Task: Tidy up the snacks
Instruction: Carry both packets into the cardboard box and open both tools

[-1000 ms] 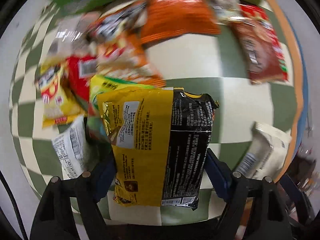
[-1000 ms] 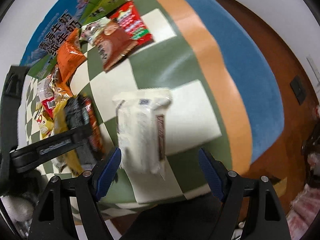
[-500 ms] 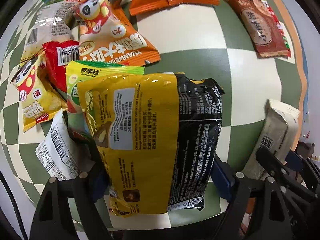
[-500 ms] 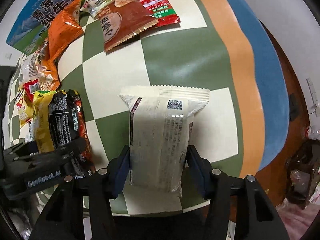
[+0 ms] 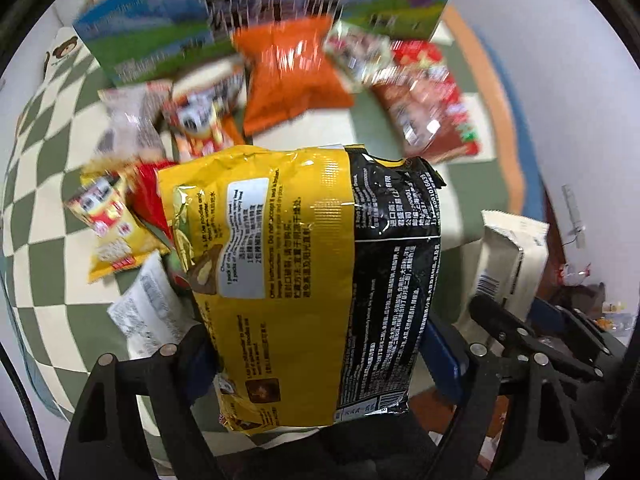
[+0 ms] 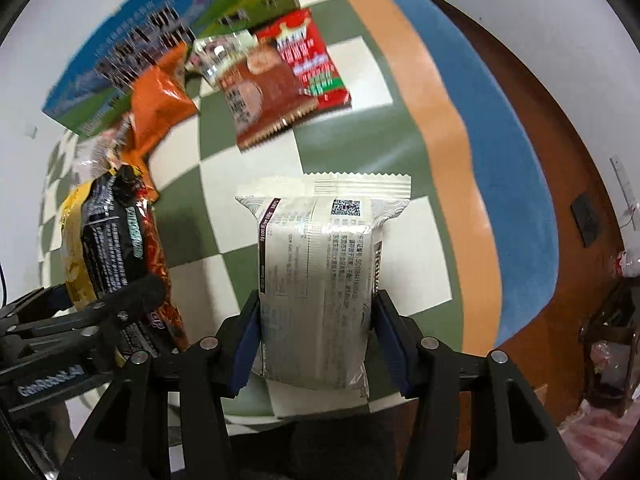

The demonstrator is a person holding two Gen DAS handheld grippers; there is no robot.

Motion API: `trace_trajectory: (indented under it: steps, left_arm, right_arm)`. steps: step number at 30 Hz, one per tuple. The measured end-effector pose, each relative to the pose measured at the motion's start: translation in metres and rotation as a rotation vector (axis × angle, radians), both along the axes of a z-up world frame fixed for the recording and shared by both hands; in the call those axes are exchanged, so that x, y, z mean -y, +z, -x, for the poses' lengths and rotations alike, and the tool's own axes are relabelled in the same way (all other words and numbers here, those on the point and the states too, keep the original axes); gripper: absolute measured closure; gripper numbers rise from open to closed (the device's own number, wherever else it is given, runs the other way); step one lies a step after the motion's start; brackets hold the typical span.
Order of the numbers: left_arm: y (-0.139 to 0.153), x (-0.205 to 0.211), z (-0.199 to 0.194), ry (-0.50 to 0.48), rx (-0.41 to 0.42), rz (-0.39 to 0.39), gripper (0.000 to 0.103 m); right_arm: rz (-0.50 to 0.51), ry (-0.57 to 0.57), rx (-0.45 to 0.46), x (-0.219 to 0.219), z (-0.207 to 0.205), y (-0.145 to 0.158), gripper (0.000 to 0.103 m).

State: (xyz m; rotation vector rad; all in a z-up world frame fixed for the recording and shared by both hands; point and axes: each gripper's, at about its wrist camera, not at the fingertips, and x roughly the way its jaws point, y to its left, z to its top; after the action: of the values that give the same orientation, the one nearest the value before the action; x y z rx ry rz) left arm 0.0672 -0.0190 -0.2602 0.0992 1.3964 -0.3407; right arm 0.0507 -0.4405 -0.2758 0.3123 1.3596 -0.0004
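Left wrist: steeply down, close over the checkered mat (image 5: pixel 48 184).
Right wrist: steeply down, close, beside it.
Shared: mat, orange bag (image 5: pixel 294 76), box (image 6: pixel 168 44).

— What words can you read?
— The yellow and black noodle pack (image 5: pixel 312 280) says "Other instructions". The white snack pack (image 6: pixel 320 280) has a square code. The left gripper (image 6: pixel 72 340) says "GenRobot.AI".

Glossy crinkled foil-like yellow-and-black packet (image 5: pixel 304 280), shiny white plastic wrapper (image 6: pixel 320 284) with serrated seal, matt checked cloth (image 6: pixel 256 184), printed box (image 5: pixel 240 20) at top, perhaps cardboard, matt black plastic fingers (image 6: pixel 188 380)
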Motion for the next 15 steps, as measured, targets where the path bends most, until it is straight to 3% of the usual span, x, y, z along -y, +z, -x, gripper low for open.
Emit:
trace_trajectory:
  steps: [3,8,12,15]
  left_arm:
    - [0.03,-0.015,-0.001,0.022,0.037,0.041,0.018]
    - [0.114,-0.035,-0.039,0.093,0.113,0.115,0.018]
    - [0.157,-0.04,-0.108,0.15,0.17,0.138,0.018]
    - [0.17,-0.026,-0.174,0.204,0.188,0.127,0.018]
  right_arm:
    - [-0.038,0.016,0.031,0.012,-0.005,0.024,0.047]
    - [-0.11,0.094,0.123,0.016,-0.053,0.085,0.047]
    - [-0.162,0.186,0.225,-0.005,-0.115,0.139,0.047]
    - [-0.161,0.251,0.289,-0.01,-0.164,0.173,0.047]
